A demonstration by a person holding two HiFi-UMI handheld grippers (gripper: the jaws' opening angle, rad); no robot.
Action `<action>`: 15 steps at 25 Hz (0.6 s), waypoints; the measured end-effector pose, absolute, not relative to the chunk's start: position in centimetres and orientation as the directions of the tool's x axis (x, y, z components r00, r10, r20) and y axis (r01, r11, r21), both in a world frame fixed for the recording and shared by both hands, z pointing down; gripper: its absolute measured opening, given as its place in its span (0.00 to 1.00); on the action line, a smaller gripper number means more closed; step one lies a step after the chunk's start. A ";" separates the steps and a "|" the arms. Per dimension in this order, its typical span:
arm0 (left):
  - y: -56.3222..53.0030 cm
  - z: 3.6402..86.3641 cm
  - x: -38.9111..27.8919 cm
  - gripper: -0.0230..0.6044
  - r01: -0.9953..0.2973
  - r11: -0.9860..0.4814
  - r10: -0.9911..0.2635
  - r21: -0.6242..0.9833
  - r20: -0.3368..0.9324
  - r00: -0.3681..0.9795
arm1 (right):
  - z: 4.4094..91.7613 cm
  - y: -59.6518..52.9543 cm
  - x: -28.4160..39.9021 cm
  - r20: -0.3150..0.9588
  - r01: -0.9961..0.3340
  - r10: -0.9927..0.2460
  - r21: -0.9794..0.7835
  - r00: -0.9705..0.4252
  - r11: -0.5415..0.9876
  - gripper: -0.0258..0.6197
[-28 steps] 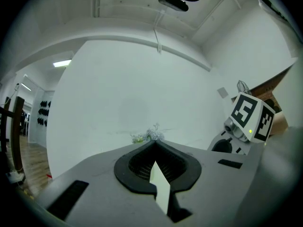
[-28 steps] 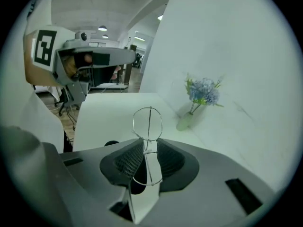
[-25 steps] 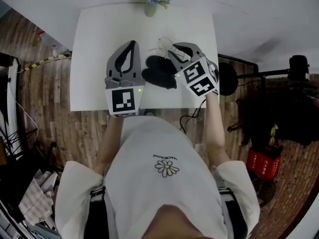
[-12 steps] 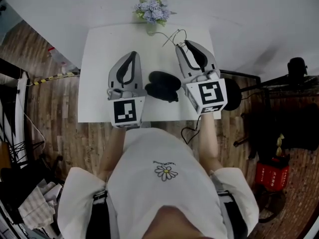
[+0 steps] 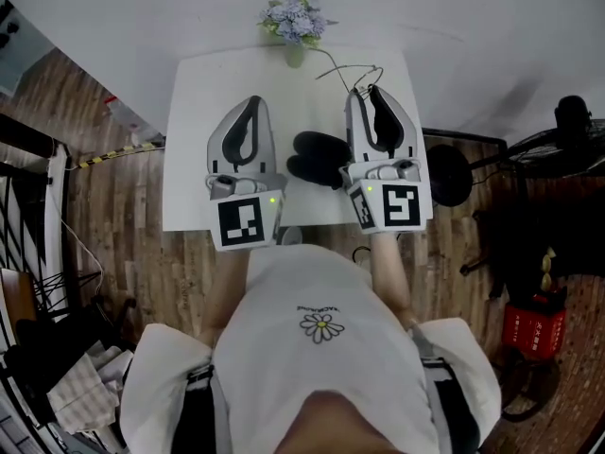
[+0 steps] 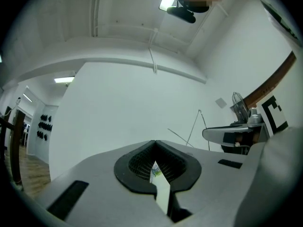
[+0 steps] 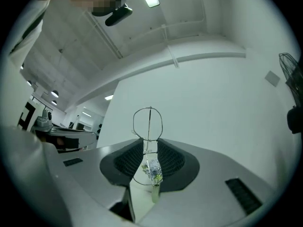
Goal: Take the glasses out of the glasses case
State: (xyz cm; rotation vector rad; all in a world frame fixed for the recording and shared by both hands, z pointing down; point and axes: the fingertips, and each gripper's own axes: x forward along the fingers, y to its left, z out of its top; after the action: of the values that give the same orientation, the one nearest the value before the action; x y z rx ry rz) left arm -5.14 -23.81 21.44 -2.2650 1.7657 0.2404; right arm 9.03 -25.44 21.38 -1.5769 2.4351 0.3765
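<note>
The thin wire-rimmed glasses (image 7: 149, 126) are out of the case, pinched between the right gripper's (image 7: 149, 144) jaws over the white table (image 5: 194, 121). The black glasses case (image 5: 317, 157) lies open between the grippers. Its inside is too dark to read, and its right edge is hidden behind that gripper. The left gripper (image 6: 154, 143) has its jaw tips together, nothing between them. A vase of flowers (image 5: 295, 26) stands at the table's far edge.

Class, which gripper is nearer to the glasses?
Right. The right gripper clamps the glasses between its jaws; the left gripper hovers apart, on the other side of the glasses case.
</note>
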 end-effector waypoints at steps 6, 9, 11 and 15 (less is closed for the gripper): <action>-22.6 21.0 -5.5 0.06 -0.970 -0.225 -0.919 -0.089 -0.311 0.242 | 22.6 -23.4 9.3 -0.332 -0.928 -0.872 0.034 -0.359 0.370 0.18; -22.6 21.5 -5.6 0.06 -0.969 -0.220 -0.921 -0.109 -0.303 0.243 | 23.0 -23.3 9.6 -0.322 -0.931 -0.880 0.017 -0.350 0.364 0.18; -22.5 21.6 -5.7 0.06 -0.970 -0.217 -0.922 -0.110 -0.302 0.241 | 23.3 -23.4 9.7 -0.312 -0.931 -0.885 0.001 -0.346 0.364 0.18; -22.0 21.3 -5.7 0.06 -0.974 -0.212 -0.921 -0.077 -0.318 0.226 | 23.4 -23.2 9.8 -0.308 -0.933 -0.888 -0.004 -0.342 0.361 0.18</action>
State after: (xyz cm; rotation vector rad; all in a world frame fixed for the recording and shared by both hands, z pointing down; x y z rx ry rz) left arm -5.70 -22.04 21.28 -2.2413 1.7825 0.2955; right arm 9.80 -23.17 23.42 -1.6237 2.3670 0.2514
